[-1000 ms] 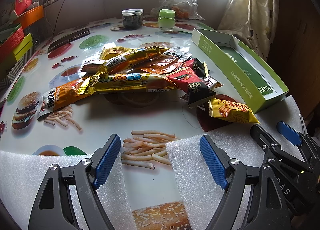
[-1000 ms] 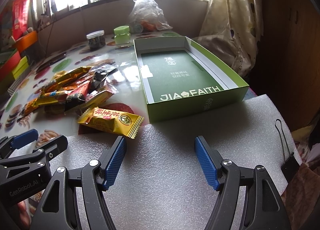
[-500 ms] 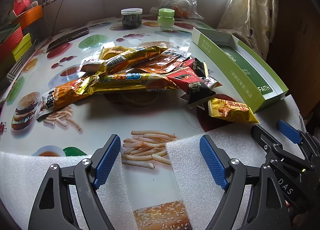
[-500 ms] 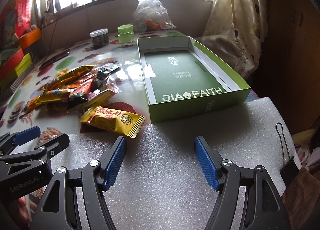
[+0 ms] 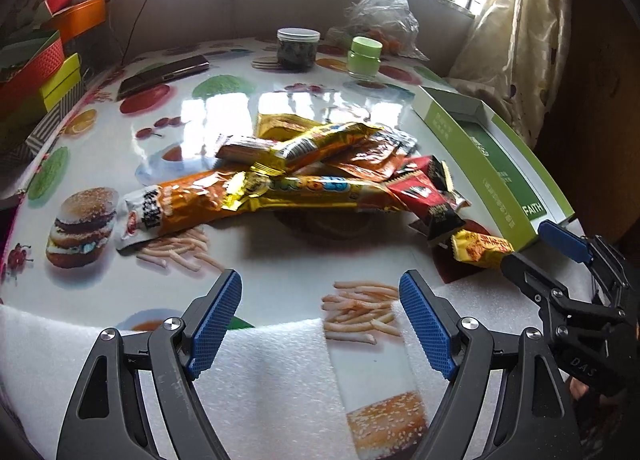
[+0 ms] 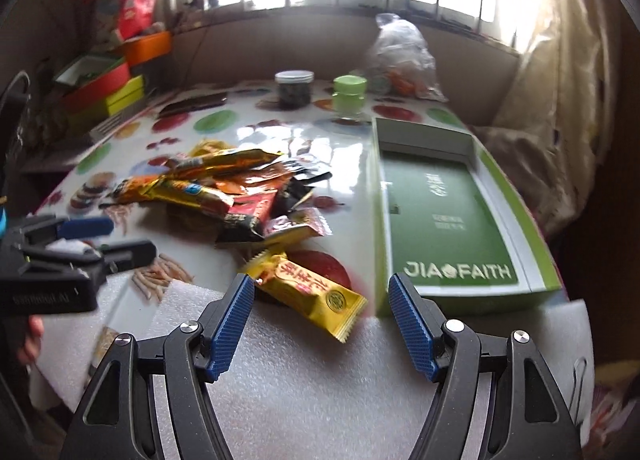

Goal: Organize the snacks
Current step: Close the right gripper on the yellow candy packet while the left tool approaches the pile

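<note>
right gripper (image 6: 321, 324) spread wide, empty, w/ yellow snack pack (image 6: 308, 289) on desk (image 6: 344, 164) just ahead. prob light, crinkly, slippery foil; pinch across mid. left gripper (image 5: 320, 324) spread too.

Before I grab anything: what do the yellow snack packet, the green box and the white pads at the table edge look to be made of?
Yellow snack packet: glossy plastic film, probably; crimped zigzag ends, shiny printed face.
Green box: apparently matte printed cardboard; thin straight walls, white inner lining, folded corners.
White pads: soft foam sheet by the look of it; fine pebbled texture, no shine.
</note>
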Action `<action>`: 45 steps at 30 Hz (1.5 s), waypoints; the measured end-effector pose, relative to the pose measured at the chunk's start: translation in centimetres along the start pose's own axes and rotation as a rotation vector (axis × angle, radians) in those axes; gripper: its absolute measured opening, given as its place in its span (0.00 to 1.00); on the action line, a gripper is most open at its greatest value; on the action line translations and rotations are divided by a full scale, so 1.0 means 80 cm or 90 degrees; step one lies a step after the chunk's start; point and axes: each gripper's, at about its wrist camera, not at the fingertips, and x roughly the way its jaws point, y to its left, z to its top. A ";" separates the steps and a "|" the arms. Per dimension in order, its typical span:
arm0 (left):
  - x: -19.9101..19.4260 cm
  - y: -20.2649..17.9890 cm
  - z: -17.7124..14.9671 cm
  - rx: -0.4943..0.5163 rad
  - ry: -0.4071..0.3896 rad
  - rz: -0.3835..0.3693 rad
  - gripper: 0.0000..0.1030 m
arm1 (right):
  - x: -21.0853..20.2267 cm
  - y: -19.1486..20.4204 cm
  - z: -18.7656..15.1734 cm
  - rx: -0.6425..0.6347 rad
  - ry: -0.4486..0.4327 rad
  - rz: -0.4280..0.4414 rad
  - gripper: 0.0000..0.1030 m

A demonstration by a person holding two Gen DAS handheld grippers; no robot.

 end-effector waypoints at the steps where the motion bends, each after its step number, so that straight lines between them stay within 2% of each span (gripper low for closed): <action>1: -0.001 0.006 0.003 -0.003 -0.003 0.006 0.79 | 0.005 0.001 0.004 -0.017 0.001 0.014 0.68; 5: 0.003 0.036 0.014 -0.016 -0.002 0.028 0.79 | 0.018 0.005 0.008 -0.064 0.038 0.064 0.68; 9: 0.007 0.059 0.021 -0.002 0.002 0.037 0.79 | 0.028 0.014 0.007 -0.112 0.062 0.074 0.68; 15: 0.014 0.077 0.036 0.026 0.003 0.052 0.79 | 0.046 0.014 0.008 -0.108 0.103 0.090 0.65; 22: 0.025 0.090 0.048 0.054 0.012 0.069 0.79 | 0.049 0.012 0.008 -0.083 0.114 0.095 0.41; 25: 0.032 0.095 0.052 0.068 0.021 0.078 0.79 | 0.050 0.011 0.009 -0.071 0.114 0.095 0.39; 26: 0.035 0.096 0.052 0.075 0.024 0.081 0.79 | 0.050 0.011 0.010 -0.065 0.116 0.099 0.35; 30: 0.047 0.099 0.055 0.124 0.043 0.094 0.79 | 0.051 0.014 0.012 -0.049 0.119 0.112 0.32; 36: 0.059 0.094 0.060 0.213 0.054 0.083 0.79 | 0.047 0.016 0.012 -0.014 0.119 0.135 0.32; 41: 0.067 0.094 0.065 0.236 0.060 0.049 0.79 | 0.044 0.014 0.014 0.008 0.116 0.153 0.32; 45: 0.077 0.103 0.071 0.195 0.071 -0.004 0.79 | 0.045 0.014 0.014 0.022 0.117 0.161 0.32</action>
